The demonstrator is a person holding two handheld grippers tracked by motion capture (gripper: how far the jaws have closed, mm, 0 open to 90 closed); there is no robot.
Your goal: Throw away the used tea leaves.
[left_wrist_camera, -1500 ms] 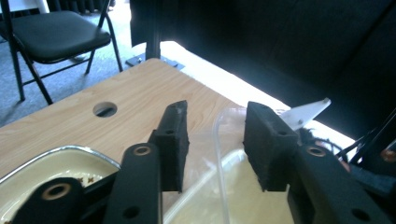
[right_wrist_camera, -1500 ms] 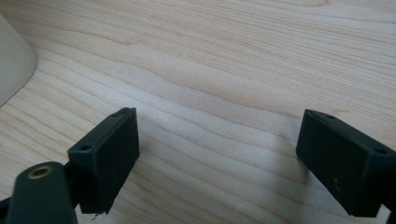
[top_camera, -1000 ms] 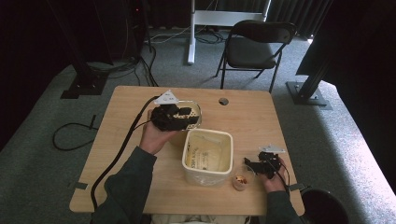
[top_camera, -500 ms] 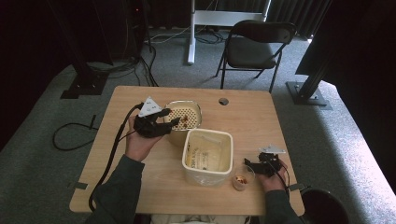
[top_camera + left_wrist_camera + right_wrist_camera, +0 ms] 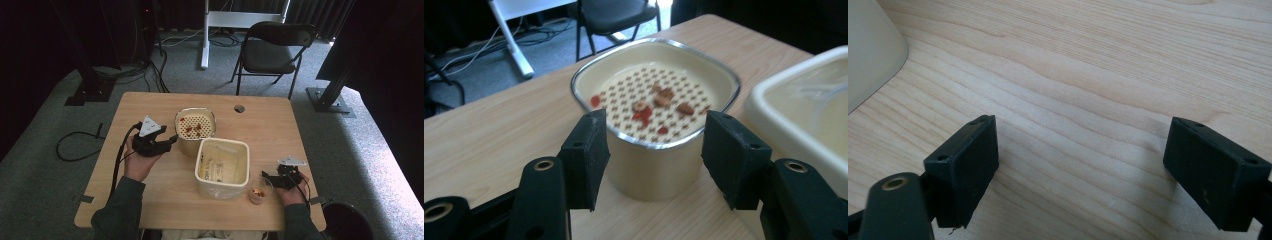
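A cream strainer cup [image 5: 194, 128] with a metal rim and a perforated insert holds a few red and brown bits. My left gripper [image 5: 169, 140] sits just left of it, low over the table. In the left gripper view the cup [image 5: 656, 100] stands just beyond the gripper [image 5: 655, 135]; the jaws have just been opening and the pads [image 5: 586, 150] do not press on it. A square cream tub [image 5: 242, 176] stands in front of the cup. My right gripper [image 5: 266, 179] rests open beside a small clear cup [image 5: 258, 193] with red bits, over bare wood [image 5: 1083, 135].
The wooden table [image 5: 150, 200] has a round cable hole [image 5: 239, 108] at its back edge. A black folding chair [image 5: 272, 47] and a white desk leg [image 5: 204, 35] stand behind it. The tub's corner [image 5: 868, 50] lies left of the right jaws.
My left gripper has drawn back to the left and down, away from the strainer cup, which now stands free on the table. The right gripper has stayed put.
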